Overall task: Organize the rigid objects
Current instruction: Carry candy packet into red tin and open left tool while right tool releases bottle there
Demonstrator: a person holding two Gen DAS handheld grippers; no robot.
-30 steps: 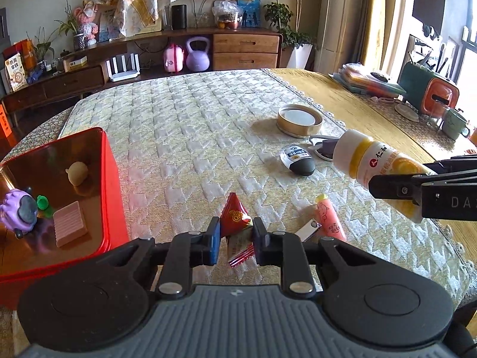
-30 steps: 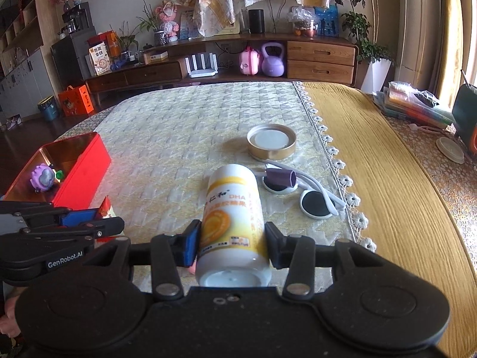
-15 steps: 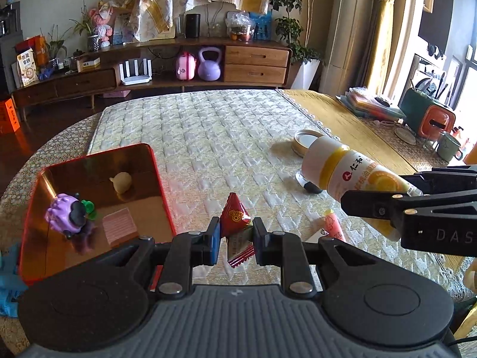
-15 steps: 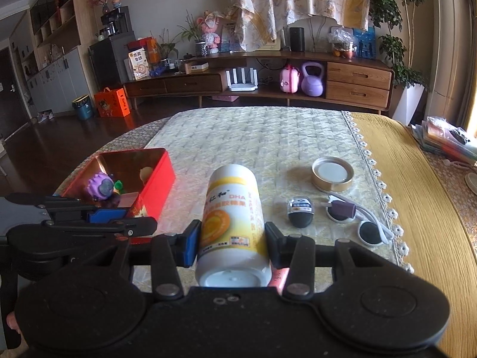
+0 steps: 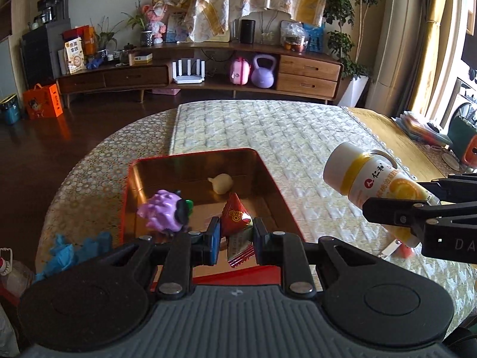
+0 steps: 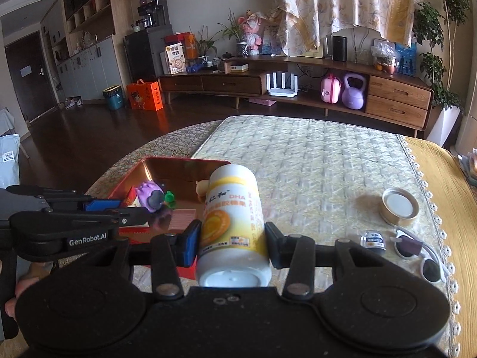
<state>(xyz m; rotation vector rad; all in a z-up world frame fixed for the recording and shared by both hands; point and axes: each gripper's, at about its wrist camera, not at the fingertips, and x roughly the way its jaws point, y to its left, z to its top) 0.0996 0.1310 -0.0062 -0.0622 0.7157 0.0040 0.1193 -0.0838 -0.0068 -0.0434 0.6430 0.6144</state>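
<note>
Left tool [image 5: 235,235] clamps red packet [image 5: 235,217]; right tool [image 6: 231,243] clamps bottle [image 6: 232,223]; only right view shows sunglasses [image 6: 417,256].

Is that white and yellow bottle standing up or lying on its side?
Neither: the bottle is off the table, tilted, clamped between the right gripper's fingers, its base toward the camera.

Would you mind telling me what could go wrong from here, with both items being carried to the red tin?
1. The left hand-held gripper pinches only the soft red snack packet; it could slip or crumple before release.
2. The white and yellow bottle in the right hand-held gripper lies tilted, its cap end jutting far forward, so it might strike the red tin rim.
3. Inside, the purple toy leaves little room.
</note>
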